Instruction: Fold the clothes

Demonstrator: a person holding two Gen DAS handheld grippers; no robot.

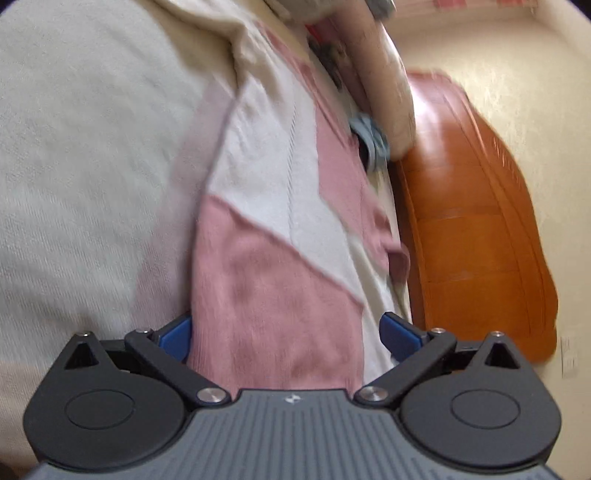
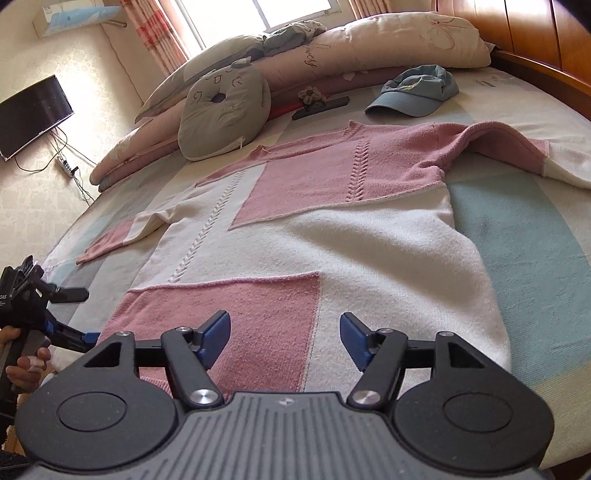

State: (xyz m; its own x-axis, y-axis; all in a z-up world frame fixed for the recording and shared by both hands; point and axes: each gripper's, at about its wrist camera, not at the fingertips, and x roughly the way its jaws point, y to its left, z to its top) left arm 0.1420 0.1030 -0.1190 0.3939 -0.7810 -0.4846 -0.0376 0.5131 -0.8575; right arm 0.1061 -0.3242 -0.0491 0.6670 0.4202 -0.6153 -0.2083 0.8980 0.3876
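A pink and white knit sweater (image 2: 332,236) lies spread flat on the bed, neck toward the pillows and both sleeves out to the sides. My right gripper (image 2: 286,332) hovers over the hem, open, with only the flat fabric below its blue pads. My left gripper (image 2: 55,328), held by a hand, is at the hem's left corner. The left wrist view is blurred and tilted. In it the sweater (image 1: 273,221) runs away from my left gripper (image 1: 286,332), whose jaws stand wide apart with cloth lying between them, unpinched.
A blue cap (image 2: 417,92) lies beyond the right sleeve. A grey round cushion (image 2: 221,114), long pillows (image 2: 388,40) and a dark flat item with a flower (image 2: 321,105) line the bed's far side. The wooden headboard (image 2: 517,26) is at right. A TV (image 2: 29,114) hangs on the left wall.
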